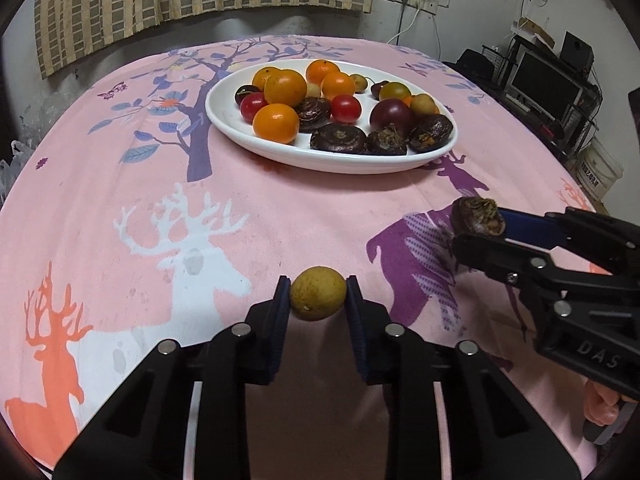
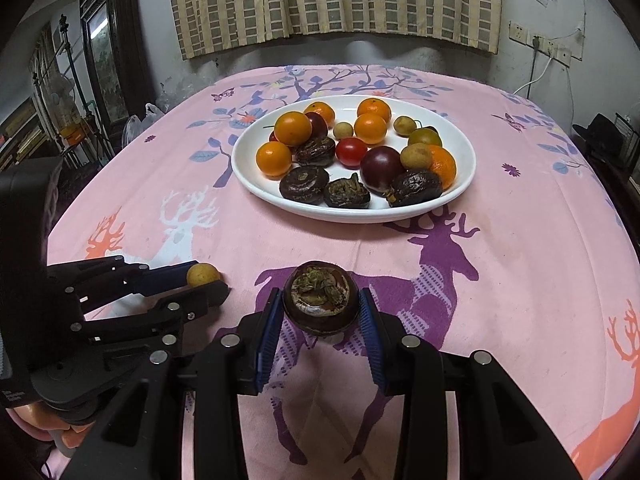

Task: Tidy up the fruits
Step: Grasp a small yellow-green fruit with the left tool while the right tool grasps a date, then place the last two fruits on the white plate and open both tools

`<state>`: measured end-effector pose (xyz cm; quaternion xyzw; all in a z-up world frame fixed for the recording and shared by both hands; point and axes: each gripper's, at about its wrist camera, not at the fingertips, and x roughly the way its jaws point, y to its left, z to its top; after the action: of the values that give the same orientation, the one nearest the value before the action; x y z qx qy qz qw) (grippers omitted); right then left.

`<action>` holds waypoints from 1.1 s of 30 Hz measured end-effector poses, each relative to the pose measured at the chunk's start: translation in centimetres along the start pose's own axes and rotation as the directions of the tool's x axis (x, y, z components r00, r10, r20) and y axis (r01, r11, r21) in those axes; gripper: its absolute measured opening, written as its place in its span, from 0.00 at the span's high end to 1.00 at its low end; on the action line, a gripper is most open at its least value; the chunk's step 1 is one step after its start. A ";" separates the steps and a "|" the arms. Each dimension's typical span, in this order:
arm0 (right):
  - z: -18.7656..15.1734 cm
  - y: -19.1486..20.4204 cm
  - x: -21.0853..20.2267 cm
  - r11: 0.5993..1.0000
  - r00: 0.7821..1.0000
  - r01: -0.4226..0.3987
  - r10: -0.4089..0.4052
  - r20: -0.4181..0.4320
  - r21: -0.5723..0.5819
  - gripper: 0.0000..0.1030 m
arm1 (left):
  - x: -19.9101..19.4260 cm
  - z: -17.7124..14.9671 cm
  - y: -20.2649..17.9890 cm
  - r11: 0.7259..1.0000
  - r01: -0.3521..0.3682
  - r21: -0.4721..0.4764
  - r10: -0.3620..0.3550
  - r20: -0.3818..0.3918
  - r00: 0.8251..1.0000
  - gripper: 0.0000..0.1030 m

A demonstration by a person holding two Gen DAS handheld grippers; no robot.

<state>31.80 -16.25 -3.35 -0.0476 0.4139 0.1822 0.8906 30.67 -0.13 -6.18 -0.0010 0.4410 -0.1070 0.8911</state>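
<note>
My left gripper (image 1: 318, 294) is shut on a small yellow-brown round fruit (image 1: 318, 293), held just above the pink tablecloth; it also shows in the right wrist view (image 2: 203, 274). My right gripper (image 2: 320, 306) is shut on a dark brown water chestnut (image 2: 320, 298), also seen from the left wrist view (image 1: 478, 216). A white oval plate (image 1: 256, 140) further back holds several oranges, red tomatoes, dark chestnuts and small yellow fruits; it shows in the right wrist view too (image 2: 460, 148).
The table carries a pink cloth with deer and tree prints (image 2: 520, 208). A striped curtain (image 2: 340, 0) hangs on the wall behind. A shelf with a monitor (image 1: 548, 84) stands at the right.
</note>
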 end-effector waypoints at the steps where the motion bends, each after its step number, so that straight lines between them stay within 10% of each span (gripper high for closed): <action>1: -0.1 0.1 -0.2 1.000 1.000 -0.009 0.009 0.002 0.002 0.62 | -0.5 -0.1 0.0 1.000 0.011 -0.002 -0.011 0.005 1.000 0.74; 13: 4.7 -1.6 -3.2 0.999 0.980 -0.004 -0.004 0.197 0.039 0.62 | -3.8 9.3 0.8 0.992 0.121 0.025 -0.123 0.127 0.984 0.74; 24: 11.6 -6.5 5.6 0.997 0.987 0.034 -0.044 0.157 0.062 0.60 | 6.2 18.0 1.5 0.999 0.019 -0.039 -0.015 0.098 0.995 0.73; 28: 10.4 -6.2 4.1 0.996 0.982 0.022 -0.037 0.184 0.082 0.21 | 3.6 16.6 1.8 0.997 -0.061 -0.052 0.069 0.158 0.985 0.04; 33: 8.1 -4.7 0.1 0.996 0.981 0.062 -0.073 0.181 0.065 0.03 | -1.4 13.1 2.3 0.995 -0.090 -0.043 0.096 0.176 0.980 0.05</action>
<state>39.42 -18.67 1.60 -0.0182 0.3335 0.1432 0.9316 40.54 1.21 2.70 -0.0056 0.3611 -0.0569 0.9308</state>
